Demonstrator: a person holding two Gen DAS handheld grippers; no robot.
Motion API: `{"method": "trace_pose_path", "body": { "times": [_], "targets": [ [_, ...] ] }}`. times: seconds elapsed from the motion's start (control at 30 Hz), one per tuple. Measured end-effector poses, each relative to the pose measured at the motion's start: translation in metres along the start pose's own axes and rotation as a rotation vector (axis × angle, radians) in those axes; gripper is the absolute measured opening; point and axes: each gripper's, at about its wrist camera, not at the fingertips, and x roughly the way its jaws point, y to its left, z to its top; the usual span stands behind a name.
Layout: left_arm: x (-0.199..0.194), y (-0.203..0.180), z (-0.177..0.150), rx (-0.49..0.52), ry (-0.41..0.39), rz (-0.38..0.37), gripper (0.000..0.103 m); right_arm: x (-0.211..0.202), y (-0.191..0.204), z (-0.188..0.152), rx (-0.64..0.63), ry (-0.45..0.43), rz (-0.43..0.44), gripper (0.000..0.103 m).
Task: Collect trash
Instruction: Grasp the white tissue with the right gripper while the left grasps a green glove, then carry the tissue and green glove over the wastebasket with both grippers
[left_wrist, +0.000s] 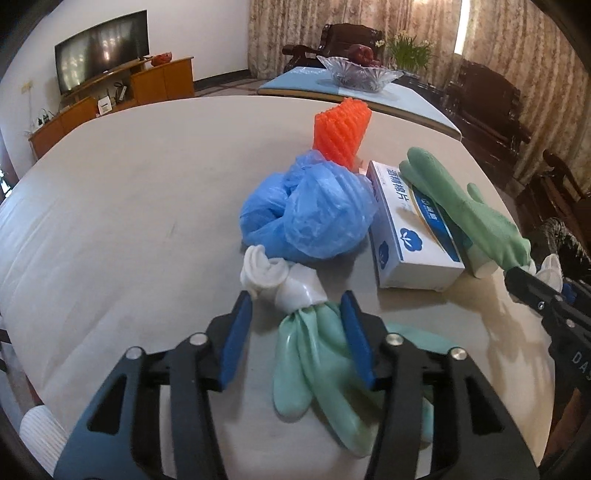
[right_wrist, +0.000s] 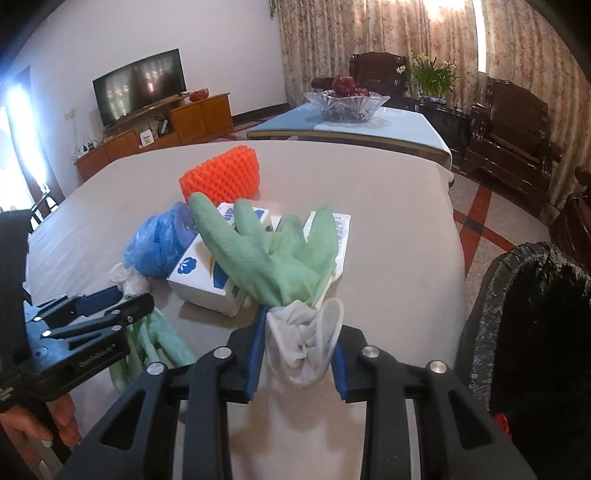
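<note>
Two rubber gloves are the items in hand, one per gripper. Your right gripper (right_wrist: 297, 354) has its jaws closed partway onto the white cuff of the right glove (right_wrist: 266, 251). That glove's green fingers drape over the tissue box (right_wrist: 201, 284), so its long axis runs from the cuff at the jaws away from you, fingertips pointing toward the far edge of the worktop (left_wrist: 110, 221).

Your left gripper (left_wrist: 299, 332) has its jaws set apart on either side of the left glove (left_wrist: 314, 369), astride the gather where green meets white. Whether the pads press the rubber cannot be told from these views. This glove lies flat on the worktop and is reversed: its knotted white cuff (left_wrist: 273, 277) points away from you toward the blue plastic bag (left_wrist: 310, 214), and its green fingers point back toward you.

Judged from the pictures, collection is at an early stage. Remaining on the worktop are the blue plastic bag, the orange foam sleeve (left_wrist: 341, 129), the tissue box and both gloves. The lined trash bin (right_wrist: 535, 332) stands to your right, beside the worktop edge. What it already holds cannot be seen, apart from a small red spot near its base.
</note>
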Motion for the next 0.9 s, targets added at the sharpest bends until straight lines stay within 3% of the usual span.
{"method": "trace_pose_path", "body": {
  "times": [0.07, 0.1, 0.4, 0.9],
  "targets": [
    [-0.003, 0.0, 0.0, -0.003, 0.0, 0.0, 0.037, -0.004, 0.002, 0.001, -0.002, -0.01, 0.002, 0.031],
    [-0.005, 0.0, -0.001, -0.001, -0.004, 0.002, 0.021, -0.007, 0.002, 0.002, -0.003, -0.016, 0.004, 0.031],
    [-0.042, 0.0, 0.005, -0.004, -0.061, 0.009, 0.02, -0.035, 0.005, 0.011, -0.011, -0.076, 0.016, 0.031],
    [-0.094, -0.029, 0.03, 0.034, -0.14, -0.063, 0.02, -0.08, -0.002, 0.026, -0.009, -0.159, 0.012, 0.029]
  ]
}}
